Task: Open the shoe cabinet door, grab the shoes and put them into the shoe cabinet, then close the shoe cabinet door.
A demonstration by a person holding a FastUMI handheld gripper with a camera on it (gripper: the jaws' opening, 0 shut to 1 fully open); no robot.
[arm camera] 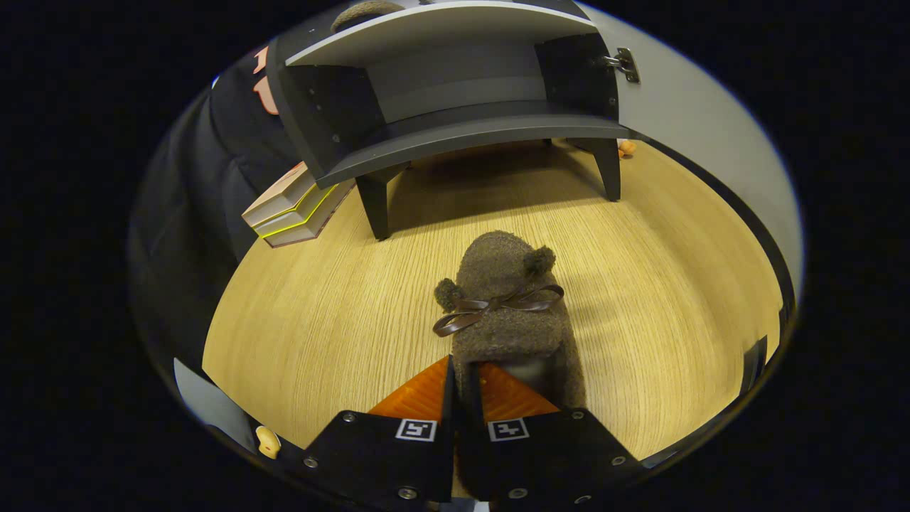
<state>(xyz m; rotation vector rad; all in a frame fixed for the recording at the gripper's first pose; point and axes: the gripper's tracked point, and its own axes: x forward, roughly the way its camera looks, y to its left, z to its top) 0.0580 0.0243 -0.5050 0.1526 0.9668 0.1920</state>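
Lying left of the shoe cabinet (pixel 455 107), books (pixel 295 206) rest on the desk (pixel 320 320). Cabinet door (pixel 697 121) stands open; fingers (pixel 462 398) nearly closed pinch the brown slipper's (pixel 508 313) heel wall. Placing it inside and closing remain.

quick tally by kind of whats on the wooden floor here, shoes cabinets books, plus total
Shoes: 1, the brown fuzzy slipper, its heel edge clamped between the fingers of the gripper
Cabinets: 1, the shoe cabinet beyond it, door open
Books: 2, stacked beside the cabinet's leg
Total: 4
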